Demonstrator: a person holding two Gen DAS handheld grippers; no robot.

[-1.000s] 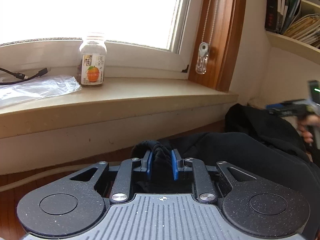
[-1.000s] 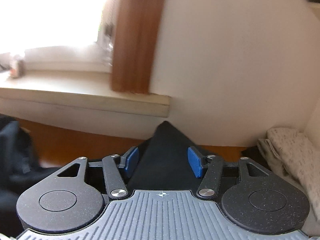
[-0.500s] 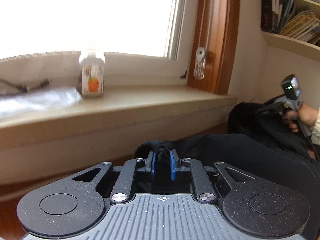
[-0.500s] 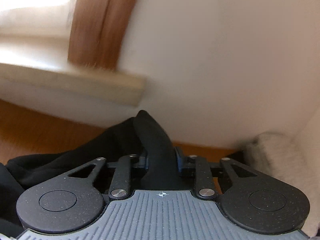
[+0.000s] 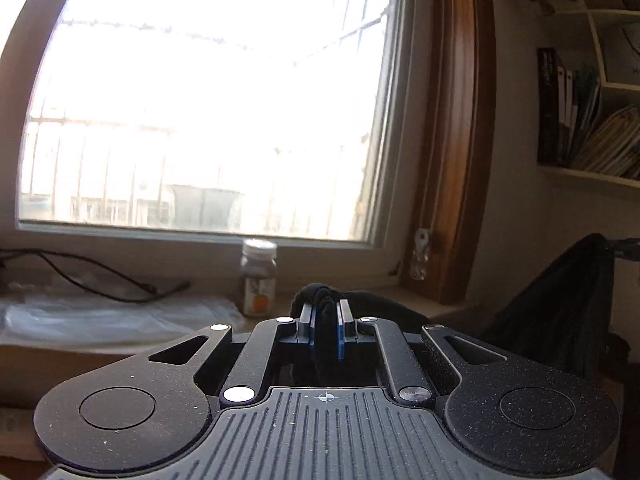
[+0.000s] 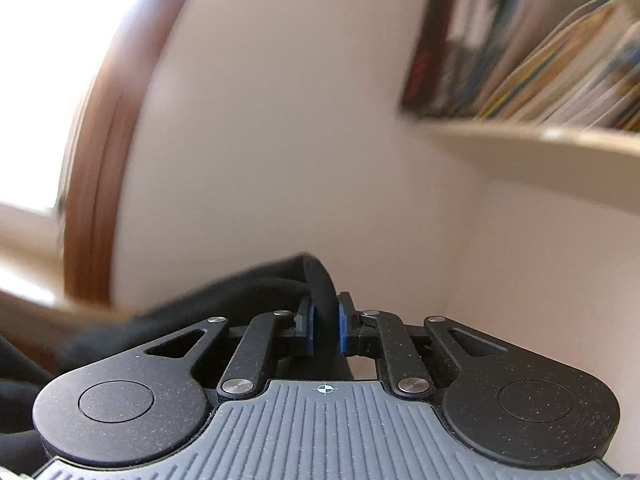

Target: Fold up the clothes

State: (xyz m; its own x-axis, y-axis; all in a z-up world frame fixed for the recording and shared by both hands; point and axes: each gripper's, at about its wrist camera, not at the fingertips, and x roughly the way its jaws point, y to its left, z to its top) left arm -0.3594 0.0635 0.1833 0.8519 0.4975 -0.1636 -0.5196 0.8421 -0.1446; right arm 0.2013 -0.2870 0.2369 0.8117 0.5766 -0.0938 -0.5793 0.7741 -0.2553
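The black garment hangs stretched between both grippers, lifted off the surface. In the left wrist view my left gripper has a bunched black fold between its blue pads; its jaws are closing and the pads press on the cloth. From there the fabric runs right and rises to a peak at the frame's edge. In the right wrist view my right gripper is shut on another black fold, and the garment trails away to the left. The lower part of the garment is hidden under both gripper bodies.
A small bottle with an orange label stands on the windowsill, beside a clear plastic bag and a black cable. A wooden window frame and a wall shelf of books lie to the right.
Both grippers have risen and tipped upward, lifting the black garment. The right jaws went from wide around the fabric to shut on it. The left jaws narrowed on their fold.
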